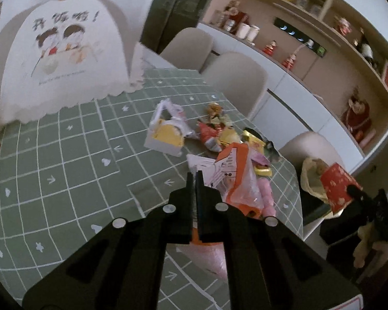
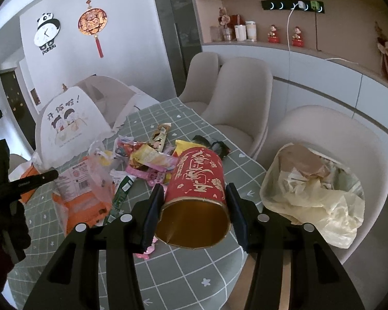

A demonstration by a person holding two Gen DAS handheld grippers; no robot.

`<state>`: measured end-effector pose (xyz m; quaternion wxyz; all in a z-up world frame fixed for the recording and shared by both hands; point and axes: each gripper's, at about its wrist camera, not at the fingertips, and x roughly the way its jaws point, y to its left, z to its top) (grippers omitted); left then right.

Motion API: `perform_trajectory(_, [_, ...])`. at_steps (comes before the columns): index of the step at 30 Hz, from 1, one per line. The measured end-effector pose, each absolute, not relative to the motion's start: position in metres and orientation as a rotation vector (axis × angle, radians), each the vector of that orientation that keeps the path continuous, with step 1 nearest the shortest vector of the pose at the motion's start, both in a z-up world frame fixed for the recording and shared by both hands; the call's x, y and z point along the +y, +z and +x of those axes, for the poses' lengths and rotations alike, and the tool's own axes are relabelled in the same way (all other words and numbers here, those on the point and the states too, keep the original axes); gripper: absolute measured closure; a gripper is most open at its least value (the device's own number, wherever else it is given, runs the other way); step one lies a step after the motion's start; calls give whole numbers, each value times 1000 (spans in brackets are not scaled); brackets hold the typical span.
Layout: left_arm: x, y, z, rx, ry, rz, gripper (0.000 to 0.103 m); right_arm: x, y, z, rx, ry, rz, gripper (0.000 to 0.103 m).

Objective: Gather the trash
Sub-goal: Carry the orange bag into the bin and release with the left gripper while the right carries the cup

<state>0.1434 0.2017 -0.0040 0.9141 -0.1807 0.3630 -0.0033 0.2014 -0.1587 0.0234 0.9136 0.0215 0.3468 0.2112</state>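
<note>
Right gripper [image 2: 194, 206] is clamped on a red paper cup [image 2: 198, 178] with gold lettering, one finger on each side, open mouth facing the camera, held over the near edge of the green checked tablecloth [image 2: 194, 266]. Left gripper [image 1: 195, 180] has its fingers pressed together, pinching the edge of an orange-and-clear plastic wrapper [image 1: 235, 180] (contents unclear). Loose wrappers [image 2: 147, 160] lie scattered mid-table, behind the cup. A cream trash bag [image 2: 315, 196], part filled with crumpled paper, sits on the nearest beige chair [image 2: 375, 149], just right of the cup. A white food cover [image 1: 62, 59] stands at the table's far side.
</note>
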Motion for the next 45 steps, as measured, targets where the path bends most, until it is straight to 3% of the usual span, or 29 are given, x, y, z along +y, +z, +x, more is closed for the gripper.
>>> perform_trajectory(5, [181,21,150,717,-31,-309,101,-164,37,201,680,436,29,56])
perform_trajectory(15, [106,132,180,523,-169,-138,103,-225,71,208,573,373,60,56])
perform_trajectory(19, [81,147,196,504,-174,-67,102,-257,76,215,559,332,86,56])
perform_trajectory(21, [87,140,202,523,-182,-109,96,-267,77,218,554,320,92,56])
perform_trajectory(24, [110,115,199,558,-142,-205,57,-272,75,221,553,305,88,56])
perform_trajectory(25, [120,104,195,565,-135,-237,52,-271,73,222,557,304,92,56])
perform_trajectory(36, [237,-40,139,776,248,-478,49,-204,49,221,632,388,86,56])
perform_trajectory(45, [211,-81,172,876,217,-551,47,-183,33,217,695,394,48,56])
